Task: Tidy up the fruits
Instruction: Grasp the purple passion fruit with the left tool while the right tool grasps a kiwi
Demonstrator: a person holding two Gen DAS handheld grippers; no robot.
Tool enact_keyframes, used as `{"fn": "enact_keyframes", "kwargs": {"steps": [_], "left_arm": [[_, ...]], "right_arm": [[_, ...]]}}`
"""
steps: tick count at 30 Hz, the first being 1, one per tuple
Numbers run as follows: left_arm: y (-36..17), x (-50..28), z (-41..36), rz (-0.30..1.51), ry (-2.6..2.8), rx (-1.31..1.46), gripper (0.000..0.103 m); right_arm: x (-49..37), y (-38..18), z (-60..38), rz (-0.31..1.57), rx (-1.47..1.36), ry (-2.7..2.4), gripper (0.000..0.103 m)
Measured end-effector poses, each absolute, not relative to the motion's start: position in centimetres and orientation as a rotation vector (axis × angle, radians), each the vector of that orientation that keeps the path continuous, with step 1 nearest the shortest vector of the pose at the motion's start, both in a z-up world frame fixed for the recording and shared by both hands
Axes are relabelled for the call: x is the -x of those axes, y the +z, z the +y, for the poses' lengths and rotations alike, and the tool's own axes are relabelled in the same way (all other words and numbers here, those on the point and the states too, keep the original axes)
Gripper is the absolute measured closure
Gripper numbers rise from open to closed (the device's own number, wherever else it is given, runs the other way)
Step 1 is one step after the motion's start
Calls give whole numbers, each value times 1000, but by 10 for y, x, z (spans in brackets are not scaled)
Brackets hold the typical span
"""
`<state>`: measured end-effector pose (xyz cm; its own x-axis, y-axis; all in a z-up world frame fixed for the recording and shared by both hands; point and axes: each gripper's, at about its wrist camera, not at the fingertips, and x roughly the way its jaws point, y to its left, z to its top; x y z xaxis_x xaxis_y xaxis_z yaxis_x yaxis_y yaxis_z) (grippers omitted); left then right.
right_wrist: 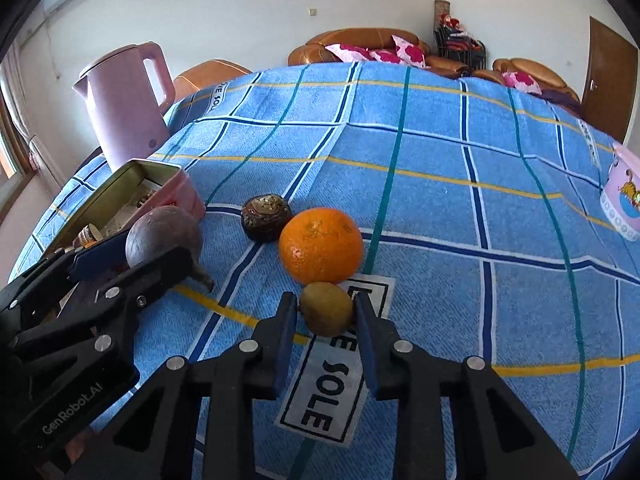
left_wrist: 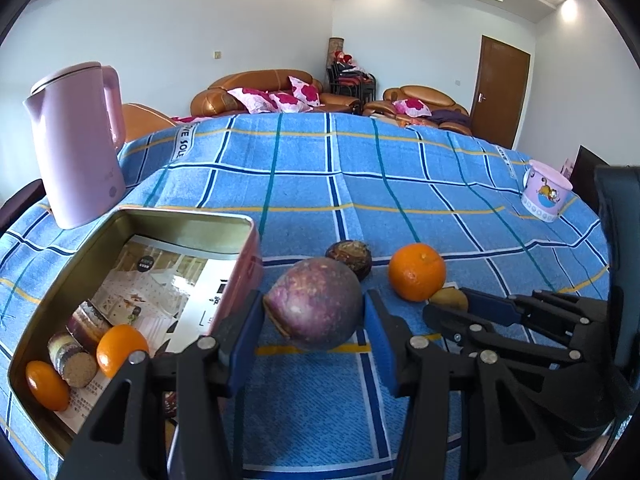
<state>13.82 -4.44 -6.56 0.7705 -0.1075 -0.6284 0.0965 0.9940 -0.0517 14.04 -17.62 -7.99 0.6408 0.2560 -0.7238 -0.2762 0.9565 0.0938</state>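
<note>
Both grippers on fruit beside the tin point(left_wrist: 132, 220)

We see the left gripper point(left_wrist: 314, 320) clamping the purple fruit point(left_wrist: 316, 304); the right gripper point(right_wrist: 326, 312) brackets the kiwi point(right_wrist: 326, 308) (contact seemingly light), 1 orange point(right_wrist: 320, 244) touching it.

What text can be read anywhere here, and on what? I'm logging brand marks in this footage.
"GenRobot.AI": on the black body of the left tongs.
"SOLE", after a partly hidden word ending in "E": white label on the blue checked cloth.
"SOLE", partly cut: cloth label near the pink kettle.
Printed leaflet in the tin: too small to read.
Cartoon cup: picture only, no legible words.
</note>
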Motion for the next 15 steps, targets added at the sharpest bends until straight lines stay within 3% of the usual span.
{"fn": "enact_keyframes", "kwargs": {"steps": [15], "left_arm": [[-59,-129,-44,624,-86,4,51]], "right_arm": [[-121,-61,-174,673,59,274,72]]}}
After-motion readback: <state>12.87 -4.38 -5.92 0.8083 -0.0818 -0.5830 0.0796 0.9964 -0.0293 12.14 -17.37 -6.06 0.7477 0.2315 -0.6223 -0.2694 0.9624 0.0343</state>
